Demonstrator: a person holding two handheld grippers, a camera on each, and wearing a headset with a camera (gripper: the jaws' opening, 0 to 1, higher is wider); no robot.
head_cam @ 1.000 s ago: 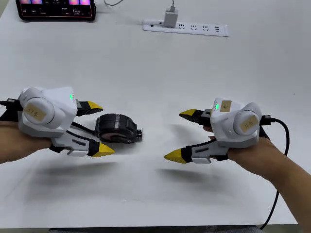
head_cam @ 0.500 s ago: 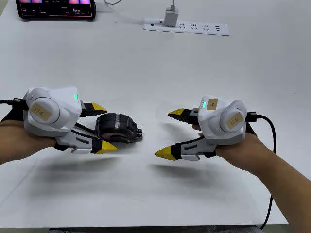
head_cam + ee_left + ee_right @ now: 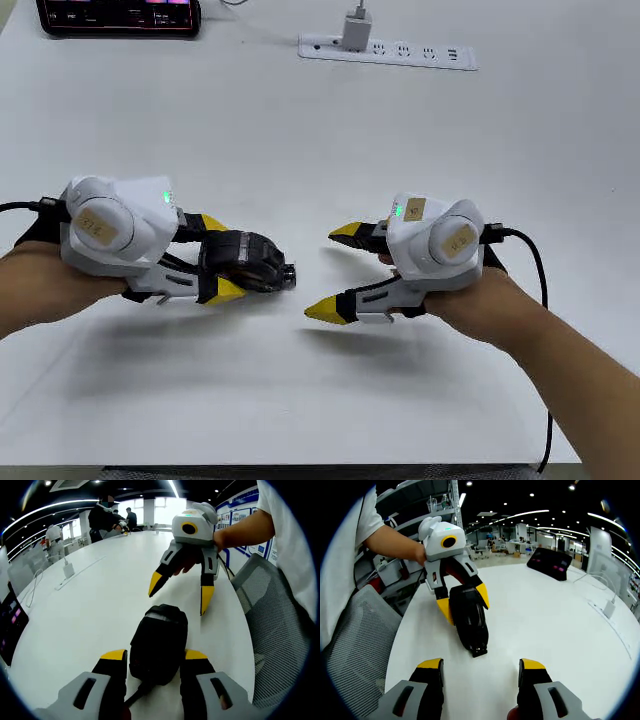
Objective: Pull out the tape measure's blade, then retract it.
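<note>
Black plastic forms the case of the tape measure (image 3: 250, 262), which rests on the white table (image 3: 300, 130) in front of the person. We see no blade drawn out. A small dark end piece (image 3: 289, 272) projects from the case toward the right gripper, too small for us to tell its shape.

The left gripper (image 3: 222, 257) clamps the case, with one yellow-tipped jaw pressed on each side. In the left gripper view its jaws (image 3: 155, 656) flank the tape measure (image 3: 159, 645) closely. In the head view the gripper's white body hides the rear of the case.

The right gripper (image 3: 333, 270) stands near the end piece, apart from it, with its jaws spread wide and nothing between them. Its own view confirms the wide gap (image 3: 481, 664).

A black cable (image 3: 540, 290) runs from the right gripper toward the table edge. At the far side lie a power strip (image 3: 388, 50) and a dark screen device (image 3: 118, 17), cut off by the top edge.
</note>
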